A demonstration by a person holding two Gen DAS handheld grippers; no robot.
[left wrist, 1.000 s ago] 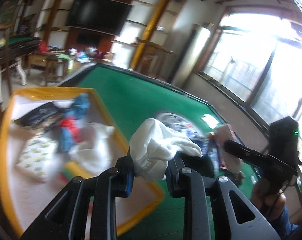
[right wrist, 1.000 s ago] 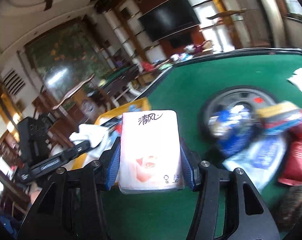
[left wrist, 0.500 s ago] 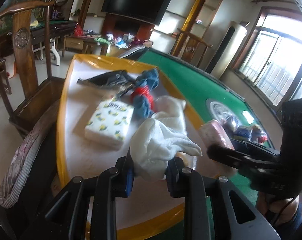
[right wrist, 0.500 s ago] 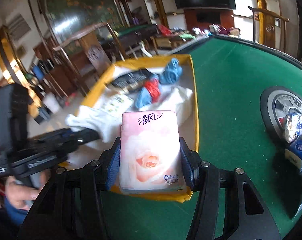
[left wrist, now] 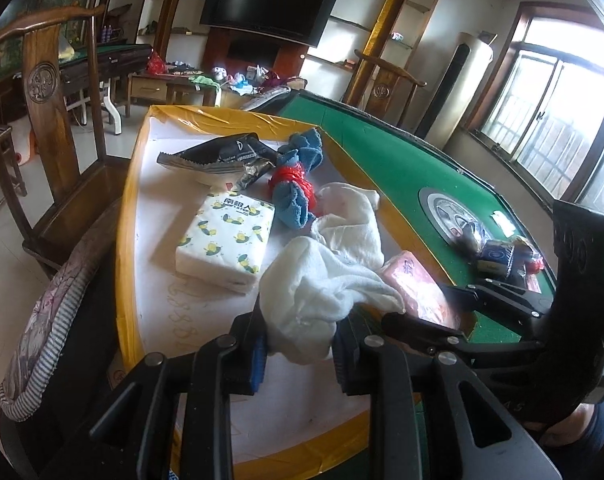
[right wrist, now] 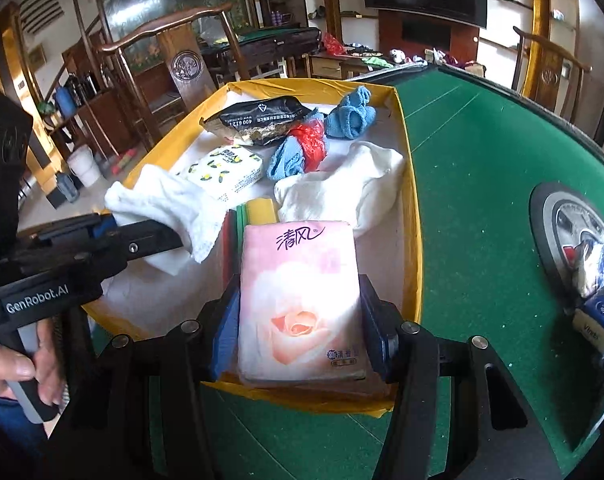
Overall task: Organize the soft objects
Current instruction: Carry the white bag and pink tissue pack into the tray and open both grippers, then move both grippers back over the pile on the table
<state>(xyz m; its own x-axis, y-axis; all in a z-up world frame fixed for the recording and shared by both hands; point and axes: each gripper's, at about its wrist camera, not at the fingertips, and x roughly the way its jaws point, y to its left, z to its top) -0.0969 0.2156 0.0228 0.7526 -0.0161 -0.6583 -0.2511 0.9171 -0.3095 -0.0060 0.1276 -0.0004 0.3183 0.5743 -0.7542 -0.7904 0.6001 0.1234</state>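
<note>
My left gripper [left wrist: 300, 354] is shut on a white cloth [left wrist: 314, 292] and holds it over the near part of the yellow-rimmed box [left wrist: 130, 184]. My right gripper [right wrist: 300, 320] is shut on a pink tissue pack [right wrist: 300, 300] over the box's near edge [right wrist: 412, 216]. The pack also shows in the left wrist view [left wrist: 418, 288], and the white cloth shows in the right wrist view [right wrist: 162, 204]. Inside the box lie a lemon-print tissue pack [left wrist: 226, 240], a blue cloth with red plastic [left wrist: 296, 188], another white cloth [left wrist: 350, 224] and a black foil bag [left wrist: 222, 152].
The box sits at the edge of a green felt table [right wrist: 482, 152]. A round silver plate [right wrist: 574, 232] on the felt holds several wrapped packets [right wrist: 598, 280]. A wooden chair [left wrist: 50, 128] stands left of the box. Coloured flat strips [right wrist: 246, 208] lie in the box.
Both grippers have moved from over the green table to over the box, carrying the white cloth and the pink tissue pack. Both are lower and closer to the box floor now.
</note>
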